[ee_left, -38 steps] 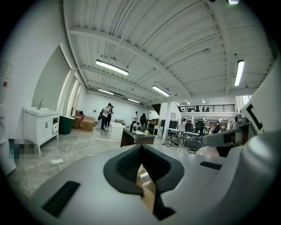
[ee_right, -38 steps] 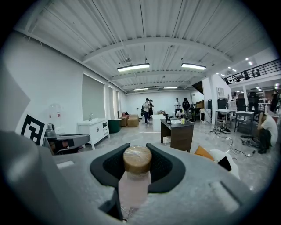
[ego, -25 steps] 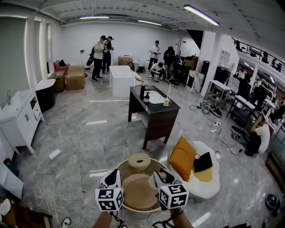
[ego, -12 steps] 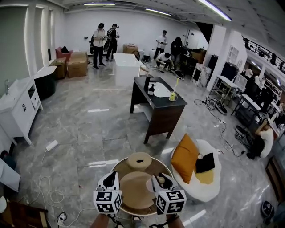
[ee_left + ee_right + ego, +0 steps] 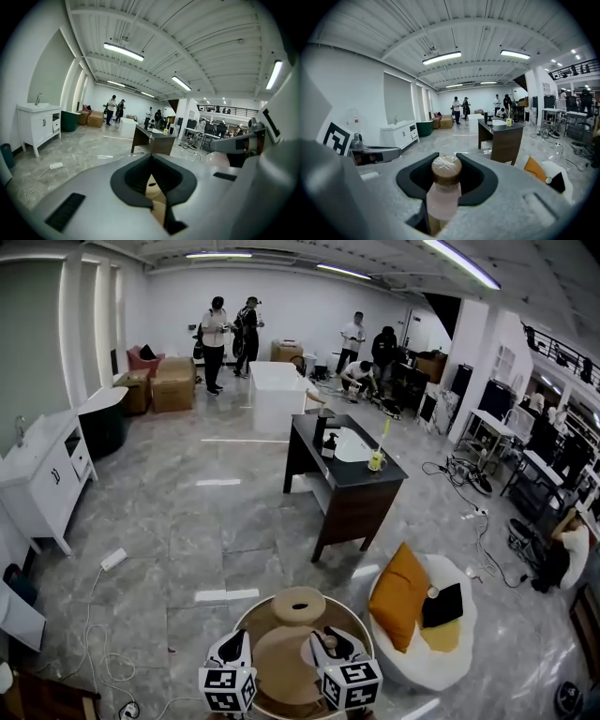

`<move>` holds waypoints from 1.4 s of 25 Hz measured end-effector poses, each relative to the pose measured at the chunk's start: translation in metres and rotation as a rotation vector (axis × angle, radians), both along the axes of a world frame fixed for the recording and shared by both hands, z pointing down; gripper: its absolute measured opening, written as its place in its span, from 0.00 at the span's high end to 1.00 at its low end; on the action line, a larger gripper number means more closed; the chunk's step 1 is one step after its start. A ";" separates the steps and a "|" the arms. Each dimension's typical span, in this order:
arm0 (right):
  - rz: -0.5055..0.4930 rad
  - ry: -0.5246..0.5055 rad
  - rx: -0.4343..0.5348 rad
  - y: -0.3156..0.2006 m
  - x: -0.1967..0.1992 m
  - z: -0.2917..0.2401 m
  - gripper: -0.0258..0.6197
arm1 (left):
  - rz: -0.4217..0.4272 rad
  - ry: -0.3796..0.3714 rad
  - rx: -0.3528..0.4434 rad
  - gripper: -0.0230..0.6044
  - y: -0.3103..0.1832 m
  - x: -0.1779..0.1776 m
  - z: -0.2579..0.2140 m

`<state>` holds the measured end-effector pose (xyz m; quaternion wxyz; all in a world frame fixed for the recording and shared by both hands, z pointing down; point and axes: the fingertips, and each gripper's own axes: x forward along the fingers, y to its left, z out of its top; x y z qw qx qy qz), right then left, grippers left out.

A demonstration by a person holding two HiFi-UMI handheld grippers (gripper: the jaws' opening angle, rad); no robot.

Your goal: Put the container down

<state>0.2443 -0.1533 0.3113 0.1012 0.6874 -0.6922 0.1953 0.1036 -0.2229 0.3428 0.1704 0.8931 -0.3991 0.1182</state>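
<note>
My right gripper (image 5: 445,199) is shut on a small container (image 5: 443,190) with a pale pink body and a brown cap, held upright between the pads. In the head view the right gripper (image 5: 330,645) hovers over a low round table (image 5: 361,634) at the bottom of the frame. On that table lie a large tan disc (image 5: 279,662) and a smaller tan ring (image 5: 298,604). The left gripper (image 5: 234,649) hangs beside it at the table's left. In its own view the left gripper (image 5: 157,194) holds nothing, and a narrow gap between its pads shows the tan tabletop.
A white beanbag chair (image 5: 450,638) with an orange cushion (image 5: 403,594) stands right of the table. Beyond it stands a dark desk (image 5: 352,488) with a cup. White cabinets (image 5: 42,474) line the left wall, cables (image 5: 94,652) lie on the floor, and people (image 5: 216,329) stand far back.
Both grippers sit lower in the head view and a little closer together. The room has shifted down and right in the frame. The right gripper still grips the container.
</note>
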 end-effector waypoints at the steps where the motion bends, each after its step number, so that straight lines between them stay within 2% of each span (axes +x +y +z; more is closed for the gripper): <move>1: -0.007 0.000 -0.001 -0.005 0.001 0.002 0.78 | -0.003 0.000 0.000 0.96 -0.003 0.001 0.001; 4: -0.036 -0.003 0.015 -0.020 0.004 0.014 0.78 | -0.017 0.018 0.011 0.96 -0.016 0.002 0.006; 11: -0.066 -0.008 0.030 -0.037 -0.007 0.053 0.78 | -0.085 0.026 0.008 0.96 -0.041 -0.025 0.040; 19: -0.096 -0.021 -0.067 -0.046 -0.017 0.117 0.78 | -0.161 -0.028 -0.077 0.96 -0.043 -0.052 0.113; 35: -0.188 -0.075 -0.181 -0.040 -0.069 0.265 0.78 | -0.204 -0.070 -0.222 0.96 -0.005 -0.090 0.265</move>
